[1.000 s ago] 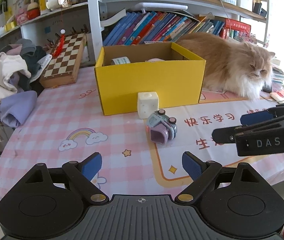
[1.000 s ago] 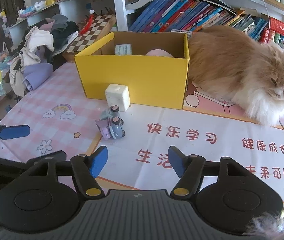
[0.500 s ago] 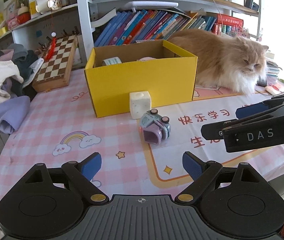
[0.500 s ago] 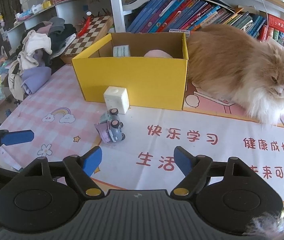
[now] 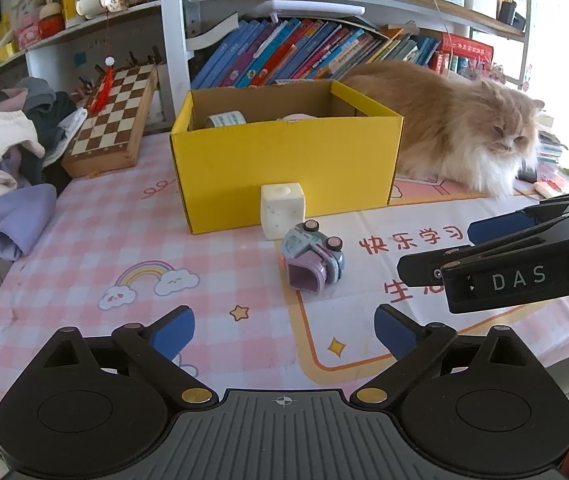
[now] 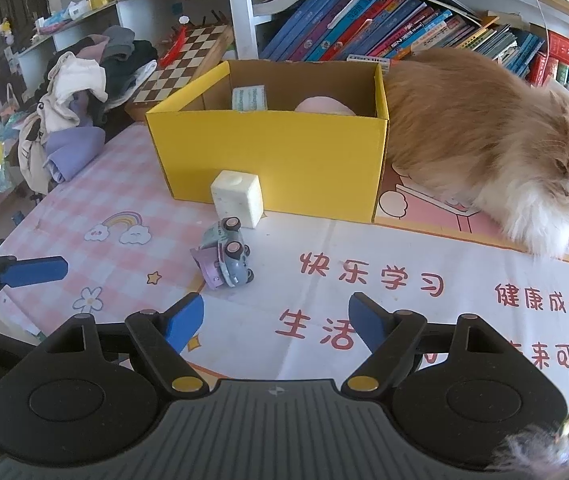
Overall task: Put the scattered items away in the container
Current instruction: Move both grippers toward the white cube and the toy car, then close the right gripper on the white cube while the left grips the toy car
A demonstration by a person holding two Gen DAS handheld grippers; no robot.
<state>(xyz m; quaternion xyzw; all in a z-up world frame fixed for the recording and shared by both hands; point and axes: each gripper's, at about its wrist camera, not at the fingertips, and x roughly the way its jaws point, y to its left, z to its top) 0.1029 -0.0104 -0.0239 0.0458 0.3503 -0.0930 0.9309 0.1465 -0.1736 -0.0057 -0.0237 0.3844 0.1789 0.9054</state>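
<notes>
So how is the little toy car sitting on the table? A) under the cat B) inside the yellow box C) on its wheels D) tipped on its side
D: the toy car lies tipped over with its wheels pointing up and sideways, on the table in front of the yellow box, near the white cube.

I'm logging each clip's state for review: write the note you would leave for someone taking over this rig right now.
Left gripper: open, empty, above the tablecloth.
Right gripper: open, empty, likewise short of the items.
Yellow box stands mid-table with a cat lying at its right side. A label roll and a pink item already sit inside.
Left to do: the white cube, close against the box front, and the toy car, tipped on its side just before it. Neither is gripped yet.
</notes>
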